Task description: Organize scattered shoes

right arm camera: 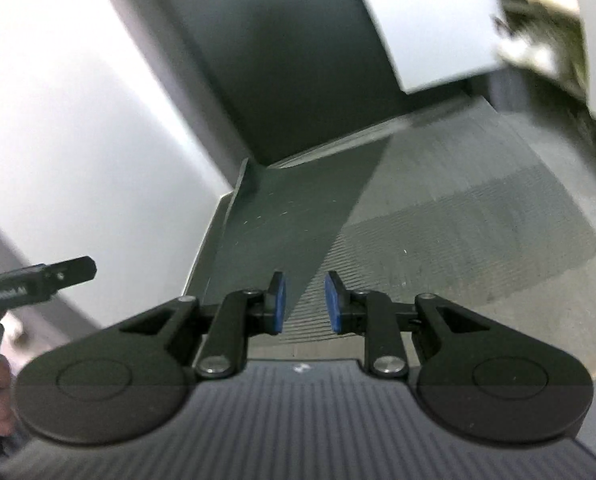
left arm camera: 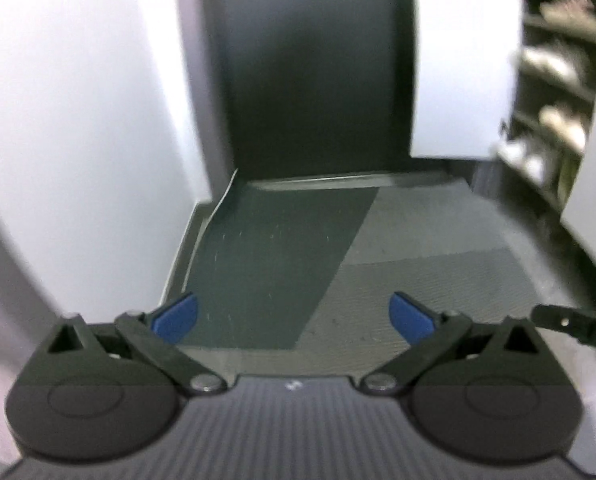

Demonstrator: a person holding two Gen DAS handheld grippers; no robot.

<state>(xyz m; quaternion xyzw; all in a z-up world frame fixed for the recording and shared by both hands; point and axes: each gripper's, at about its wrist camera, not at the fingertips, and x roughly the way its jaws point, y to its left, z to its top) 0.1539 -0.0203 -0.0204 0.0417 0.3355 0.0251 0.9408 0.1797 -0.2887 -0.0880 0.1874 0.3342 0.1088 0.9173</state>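
Right gripper [right arm camera: 303,302] over grey carpet [right arm camera: 458,220], jaws slightly apart, empty. Left gripper [right arm camera: 72,270] at left edge.

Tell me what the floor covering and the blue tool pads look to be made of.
Floor covering: looks like carpet tile, matte, with fine ribbed lines and squares in darker and lighter grey. Blue pads on the left tool: smooth, matte, rounded, probably rubber or soft plastic; the blur leaves it open. The right tool carries the same blue pads.
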